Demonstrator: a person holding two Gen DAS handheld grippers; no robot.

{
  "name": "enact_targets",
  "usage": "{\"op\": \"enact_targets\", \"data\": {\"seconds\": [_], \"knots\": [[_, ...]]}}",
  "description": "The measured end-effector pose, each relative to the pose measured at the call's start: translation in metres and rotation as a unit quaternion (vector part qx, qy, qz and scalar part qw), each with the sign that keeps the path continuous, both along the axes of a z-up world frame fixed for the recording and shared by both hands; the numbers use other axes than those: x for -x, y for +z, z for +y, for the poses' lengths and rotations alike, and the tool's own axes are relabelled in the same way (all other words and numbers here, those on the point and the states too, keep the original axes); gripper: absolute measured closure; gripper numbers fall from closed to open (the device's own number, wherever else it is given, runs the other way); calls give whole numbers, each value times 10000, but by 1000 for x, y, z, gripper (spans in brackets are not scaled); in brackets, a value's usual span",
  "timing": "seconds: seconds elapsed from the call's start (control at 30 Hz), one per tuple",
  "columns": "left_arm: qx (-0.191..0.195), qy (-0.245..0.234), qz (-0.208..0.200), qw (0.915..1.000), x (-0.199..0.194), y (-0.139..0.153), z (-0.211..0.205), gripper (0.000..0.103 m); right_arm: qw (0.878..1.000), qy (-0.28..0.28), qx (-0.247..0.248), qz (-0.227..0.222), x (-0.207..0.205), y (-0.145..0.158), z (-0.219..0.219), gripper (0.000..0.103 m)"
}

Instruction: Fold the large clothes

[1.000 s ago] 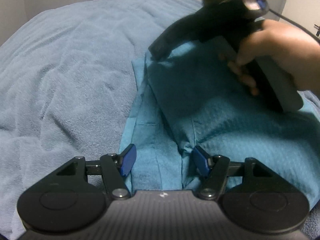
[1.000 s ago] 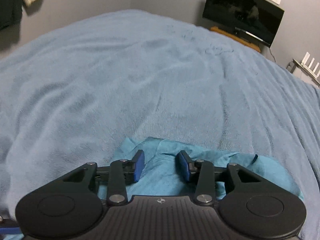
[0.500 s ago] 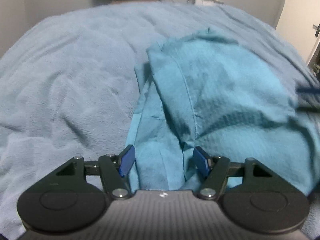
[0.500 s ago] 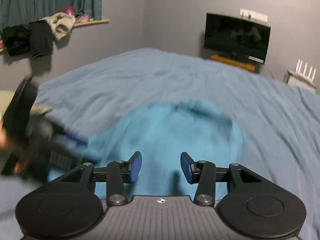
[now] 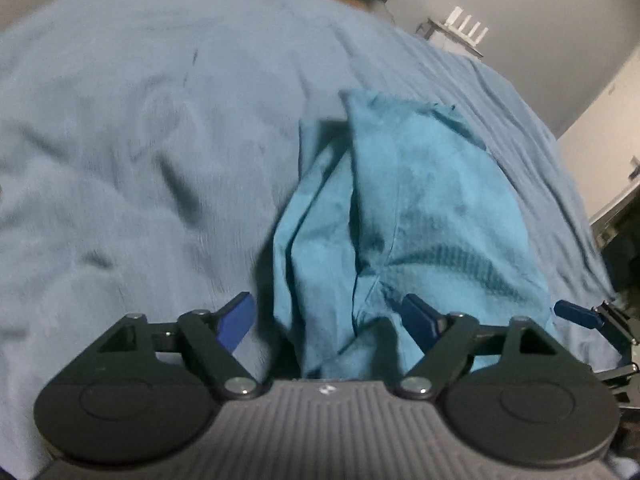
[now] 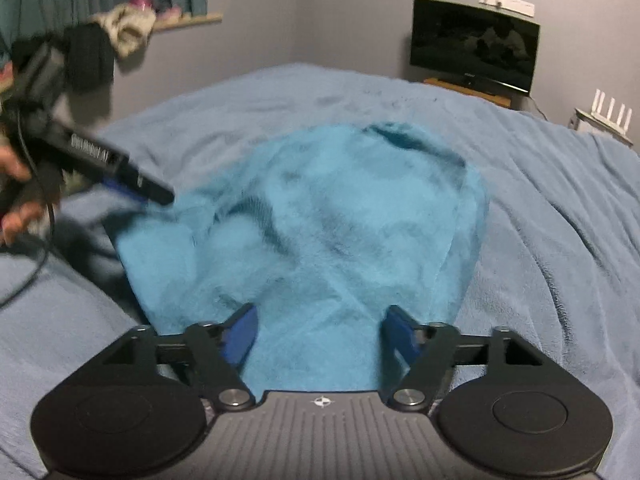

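Garment (image 6: 320,220) lies part-folded on bed (image 6: 560,200); we've just been opening both grippers (image 5: 328,320) (image 6: 320,328), empty; more folds left.

Blue blanket (image 6: 540,208), dark television (image 6: 474,44)

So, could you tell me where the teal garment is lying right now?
The teal garment lies on the blue blanket, ahead of the open right gripper; in the left wrist view it sits right of centre.
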State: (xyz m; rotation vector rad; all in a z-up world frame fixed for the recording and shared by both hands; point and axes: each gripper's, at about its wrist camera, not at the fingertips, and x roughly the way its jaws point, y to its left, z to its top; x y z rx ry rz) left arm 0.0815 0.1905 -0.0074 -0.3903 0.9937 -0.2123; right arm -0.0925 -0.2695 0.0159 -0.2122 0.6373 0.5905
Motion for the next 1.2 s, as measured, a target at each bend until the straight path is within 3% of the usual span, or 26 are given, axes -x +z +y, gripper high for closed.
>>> {"op": "enact_targets", "data": {"seconds": [0.13, 0.27, 0.37, 0.47, 0.57, 0.77, 0.93, 1.1, 1.2], "knots": [[497, -223, 539, 9971, -8, -23, 1, 23, 9978, -262, -600, 97, -17, 11, -19, 12], [980, -425, 974, 9895, -17, -45, -2, 23, 9863, -645, -1390, 611, -56, 10, -48, 8], [1085, -455, 1226, 9855, -23, -59, -2, 23, 9663, -998, -2037, 1220, -102, -4, -73, 6], [1071, -511, 1228, 9853, -30, -67, -4, 23, 9335, -1185, -2725, 2005, -153, -31, -95, 5], [998, -629, 1101, 9869, -35, -68, -7, 23, 9205, -1328, -2892, 2270, -192, -53, -101, 5], [1230, -795, 1021, 9839, -50, -80, -5, 29, 8923, -1115, -3387, 2768, -250, -92, -93, 0], [1397, -967, 1046, 9799, -67, -93, -9, 29, 8545, -668, -3973, 3280, -290, -129, -86, 0], [1540, -1088, 1045, 9765, -78, -102, -9, 29, 8310, -296, -4213, 3621, -334, -154, -70, 0], [1549, -1190, 985, 9758, -83, -104, -12, 29, 8265, -112, -4270, 3667, -353, -162, -61, 0]]}}
